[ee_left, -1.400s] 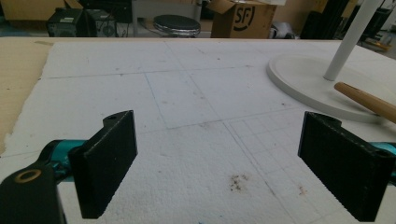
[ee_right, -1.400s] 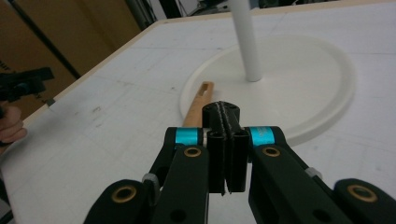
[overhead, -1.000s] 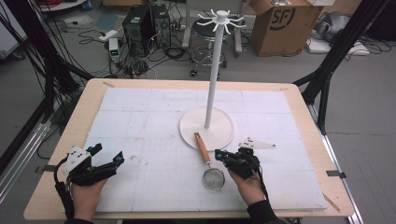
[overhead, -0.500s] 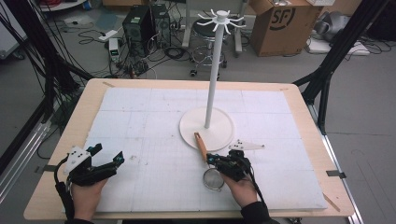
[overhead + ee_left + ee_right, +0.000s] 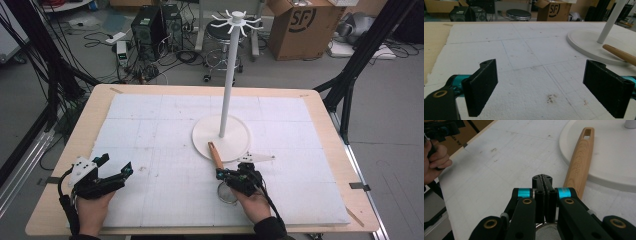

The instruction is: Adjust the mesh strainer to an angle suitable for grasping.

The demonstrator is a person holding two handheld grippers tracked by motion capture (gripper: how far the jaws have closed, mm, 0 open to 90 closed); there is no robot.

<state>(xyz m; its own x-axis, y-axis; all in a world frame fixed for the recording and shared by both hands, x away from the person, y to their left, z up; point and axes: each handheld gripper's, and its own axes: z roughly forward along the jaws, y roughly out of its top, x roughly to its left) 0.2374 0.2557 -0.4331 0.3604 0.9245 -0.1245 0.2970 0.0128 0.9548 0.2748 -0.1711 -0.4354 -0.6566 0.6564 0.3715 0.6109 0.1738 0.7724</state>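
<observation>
Strainer point(image 5: 226, 192) lies on the white foam surface point(image 5: 150, 130), its wooden handle point(image 5: 216, 155) propped on the stand's base point(image 5: 235, 136), the right gripper point(image 5: 235, 177) over its neck. Left gripper view: fingers point(image 5: 481, 87) spread wide, empty. Right gripper view: fingers point(image 5: 538, 195) pressed together beside the handle point(image 5: 580, 162), mesh beneath; whether they pinch anything I cannot tell, so a lift might leave the strainer behind.

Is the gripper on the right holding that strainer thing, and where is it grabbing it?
Hard to tell. The right gripper has its jaws pressed shut just above the strainer, beside its wooden handle, with nothing visible between them.
</observation>
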